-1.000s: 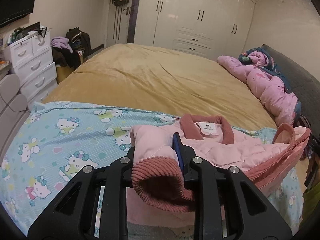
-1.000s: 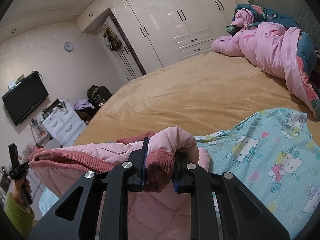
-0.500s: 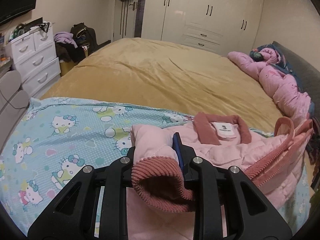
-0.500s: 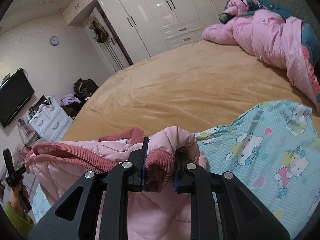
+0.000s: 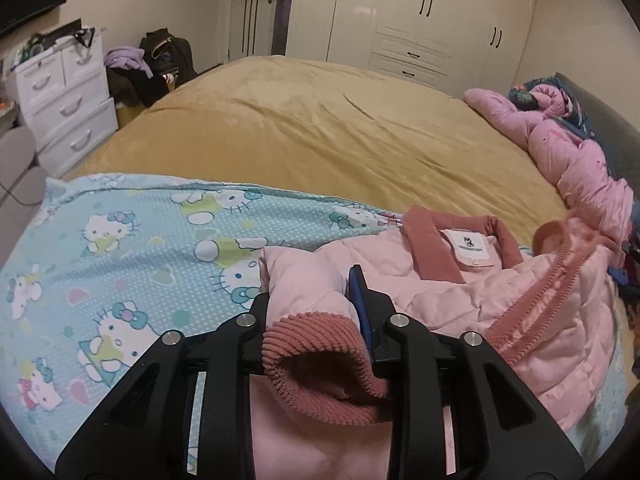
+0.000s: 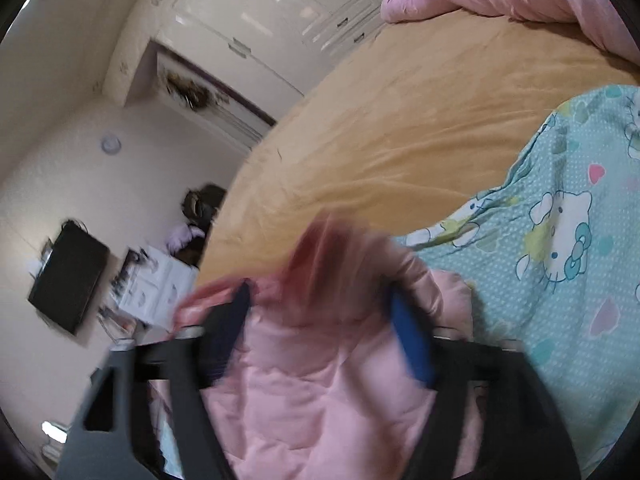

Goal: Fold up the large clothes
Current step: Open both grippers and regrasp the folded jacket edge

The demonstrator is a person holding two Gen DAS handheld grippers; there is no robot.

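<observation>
Jacket (image 5: 448, 292): pale pink quilted body w/ darker rose ribbed cuffs and collar; white neck label (image 5: 471, 246). Sheet (image 5: 120, 248) under it: light teal, white polka dots, cartoon-cat print w/ pink hearts. Bedspread (image 5: 320, 128): mustard yellow, plain. Duvet (image 5: 568, 152): pink. Wardrobe (image 5: 420, 12): white, dark handles. Drawer unit (image 5: 64, 96): white. Gripper pads (image 6: 412, 344): blue on black frames.

I spot one white neck label (image 5: 471, 246) sewn inside dark-pink collar (image 5: 432, 246) of pink jacket (image 5: 460, 292): small dark logo above line of print, too small for me to read. Nothing else legible in left view; right view too blurred.
</observation>
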